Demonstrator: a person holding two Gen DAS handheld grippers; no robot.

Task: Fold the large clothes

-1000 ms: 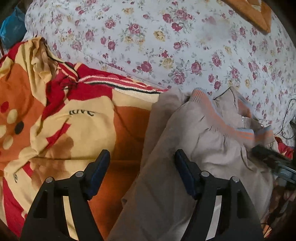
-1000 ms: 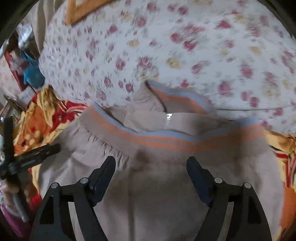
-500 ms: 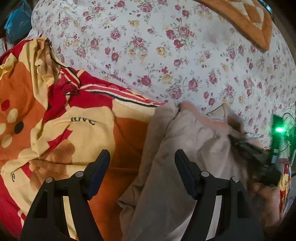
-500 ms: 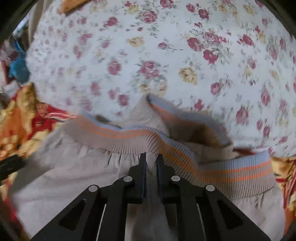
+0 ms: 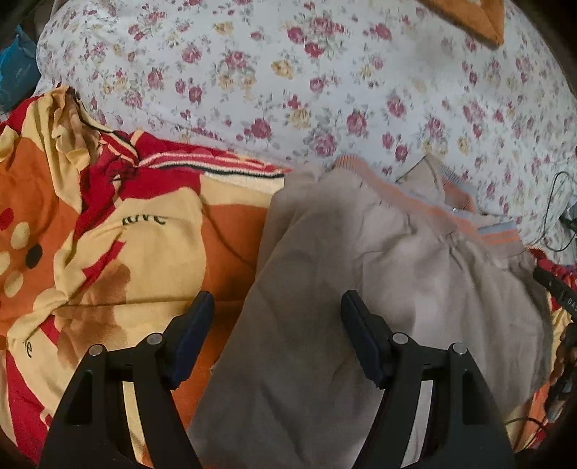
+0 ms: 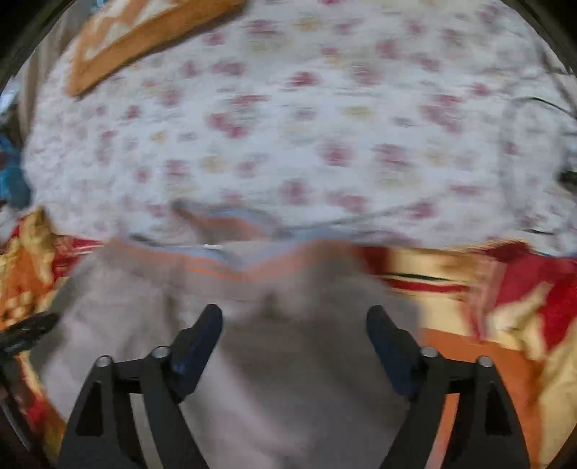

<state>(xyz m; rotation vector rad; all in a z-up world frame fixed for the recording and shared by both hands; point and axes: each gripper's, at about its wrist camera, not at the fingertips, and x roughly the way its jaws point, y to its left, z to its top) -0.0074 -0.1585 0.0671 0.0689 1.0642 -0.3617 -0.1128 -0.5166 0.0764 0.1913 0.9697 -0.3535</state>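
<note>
A beige garment (image 5: 360, 288) with a ribbed hem striped orange and blue (image 5: 432, 213) lies folded on a red, orange and yellow blanket (image 5: 126, 234). My left gripper (image 5: 277, 303) is open and hovers over the garment's left edge, with nothing between its fingers. The right wrist view is blurred by motion. In it my right gripper (image 6: 294, 314) hangs above the beige cloth (image 6: 288, 378), just short of the striped hem (image 6: 223, 263). Its jaws are opening and stand wide, with nothing pressed between them.
A white floral sheet (image 5: 288, 90) covers the far half of the bed. On it are an orange patterned cloth (image 5: 468, 18) at the top right and a thin black cable (image 5: 551, 216) at the right edge. Something blue (image 5: 14, 68) sits at the far left.
Half a second ago the right gripper was shut on the cloth below the striped hem. It has since let go, opened wide and swung right. The left gripper has stayed put.
</note>
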